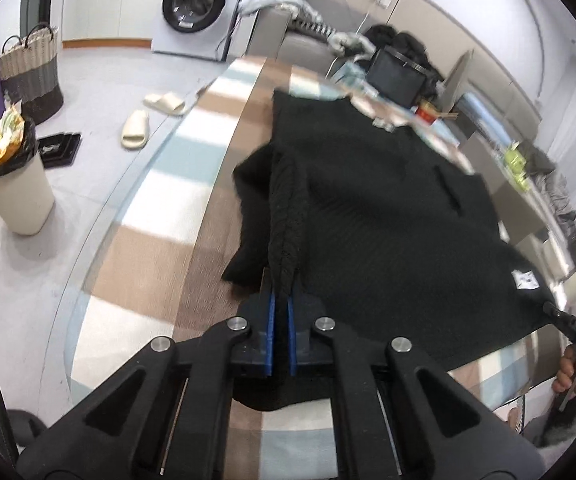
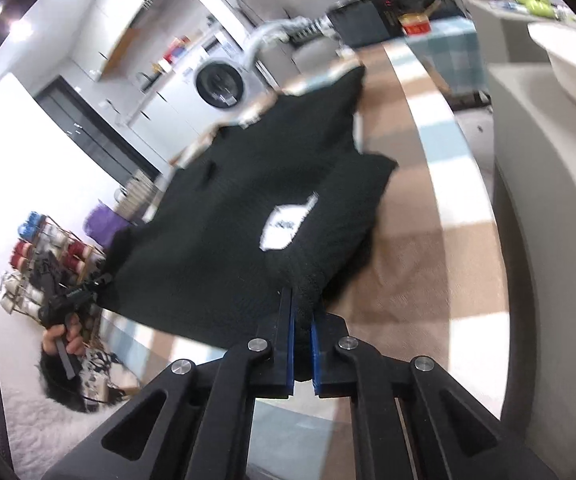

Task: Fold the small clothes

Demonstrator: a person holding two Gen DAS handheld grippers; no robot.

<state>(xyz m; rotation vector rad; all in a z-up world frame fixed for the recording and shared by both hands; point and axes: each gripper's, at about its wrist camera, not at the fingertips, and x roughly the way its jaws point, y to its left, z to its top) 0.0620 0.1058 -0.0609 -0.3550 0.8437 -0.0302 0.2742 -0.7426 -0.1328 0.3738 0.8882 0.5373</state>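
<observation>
Two grippers pinch one black knit garment (image 1: 387, 216) stretched over a checked tablecloth (image 1: 192, 184). Left gripper (image 1: 282, 300), lower centre of its view, has jaws pressed on a bunched edge. Right gripper (image 2: 303, 304), lower centre, clamps the corner below a white label (image 2: 282, 228). Washing machine (image 1: 194, 4) at upper left.

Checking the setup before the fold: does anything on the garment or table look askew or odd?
The black garment lies askew on the checked cloth: the left hand-held gripper bunches one corner into a ridge, and a flap sticks out crumpled beside it. The right hand-held gripper pinches the other corner.
</observation>
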